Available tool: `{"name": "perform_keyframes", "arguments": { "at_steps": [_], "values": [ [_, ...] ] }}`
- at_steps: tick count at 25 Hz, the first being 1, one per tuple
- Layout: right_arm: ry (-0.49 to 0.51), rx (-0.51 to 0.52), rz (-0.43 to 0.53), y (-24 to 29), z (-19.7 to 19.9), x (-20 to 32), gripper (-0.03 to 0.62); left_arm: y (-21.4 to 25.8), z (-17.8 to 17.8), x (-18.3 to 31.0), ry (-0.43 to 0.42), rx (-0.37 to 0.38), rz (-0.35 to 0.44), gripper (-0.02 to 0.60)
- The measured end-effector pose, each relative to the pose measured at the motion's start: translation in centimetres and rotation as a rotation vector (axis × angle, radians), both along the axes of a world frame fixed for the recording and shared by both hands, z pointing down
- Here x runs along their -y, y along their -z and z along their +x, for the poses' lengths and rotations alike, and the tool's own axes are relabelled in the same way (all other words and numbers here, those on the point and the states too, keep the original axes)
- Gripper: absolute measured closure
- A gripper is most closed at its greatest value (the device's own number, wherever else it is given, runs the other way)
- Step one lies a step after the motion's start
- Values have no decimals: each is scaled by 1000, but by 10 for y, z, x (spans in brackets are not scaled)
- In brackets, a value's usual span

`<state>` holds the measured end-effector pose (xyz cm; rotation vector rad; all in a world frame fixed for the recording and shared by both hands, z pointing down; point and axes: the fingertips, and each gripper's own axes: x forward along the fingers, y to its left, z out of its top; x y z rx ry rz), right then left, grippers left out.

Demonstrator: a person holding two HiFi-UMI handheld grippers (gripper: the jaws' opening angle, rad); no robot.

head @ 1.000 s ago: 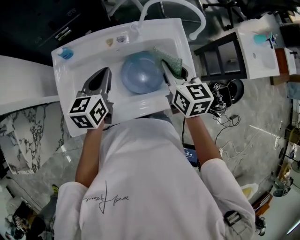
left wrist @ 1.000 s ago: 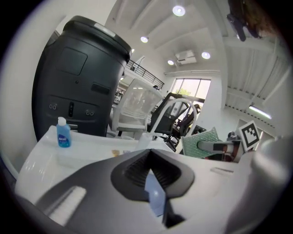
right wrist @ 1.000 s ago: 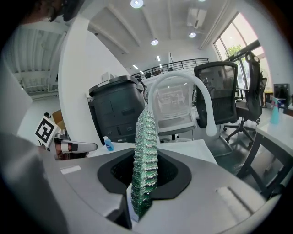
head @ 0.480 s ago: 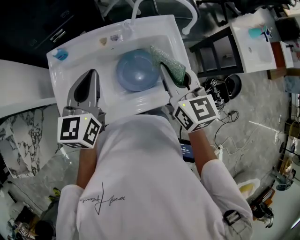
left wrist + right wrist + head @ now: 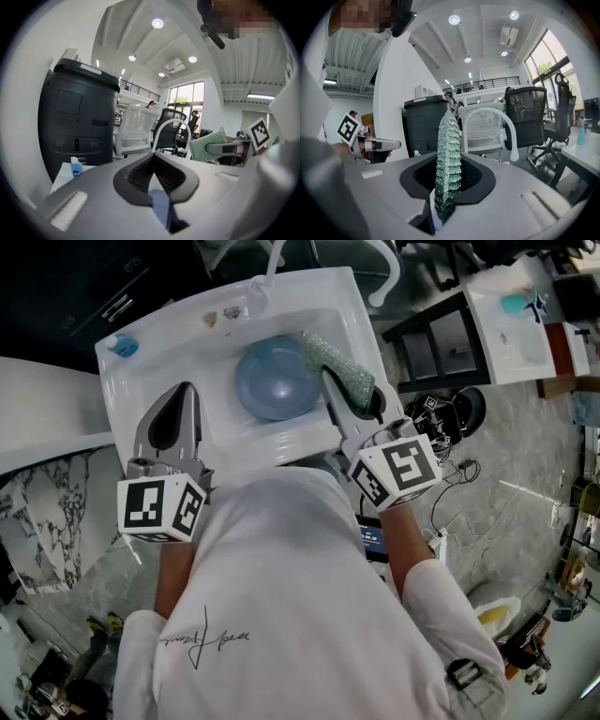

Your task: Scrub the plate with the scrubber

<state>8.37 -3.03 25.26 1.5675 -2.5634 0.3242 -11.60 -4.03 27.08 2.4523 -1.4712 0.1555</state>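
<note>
Pinching the scrubber (image 5: pixel 342 371), right tongs (image 5: pixel 327 377) hover at the plate's (image 5: pixel 270 382) right edge.

white short-sleeved shirt (image 5: pixel 291 615), black scrawl (image 5: pixel 208 638) — grey left claw (image 5: pixel 184 390), right claw (image 5: pixel 330 381), black-white marker cubes (image 5: pixel 159 509).

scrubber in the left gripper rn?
No, the scrubber stands clamped between the jaws of the right gripper.

White sink (image 5: pixel 141 390) above grey marbled floor (image 5: pixel 525 456); curved white faucet (image 5: pixel 512 140) at far rim, small blue bottle (image 5: pixel 123 346) on far-left corner. Farther off, tall black bin (image 5: pixel 79 126), white mesh chair (image 5: pixel 133 129), black office chair (image 5: pixel 529 119). Tangled cables (image 5: pixel 455 484) on floor, right.
</note>
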Motion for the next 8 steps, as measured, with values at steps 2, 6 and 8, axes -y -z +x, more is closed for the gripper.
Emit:
{"name": "perform_keyframes", "arguments": {
  "at_steps": [2,6,8],
  "values": [
    [3,-4,4,2,-2,0,534,1,-2,0,5,0,1,528],
    [-1,-6,11,1,-4,1,534,-2,-4,1,1,14,-1,529],
    [-3,-8,15,0,-6,2,534,-5,-3,2,-4,24,0,529]
  ]
}}
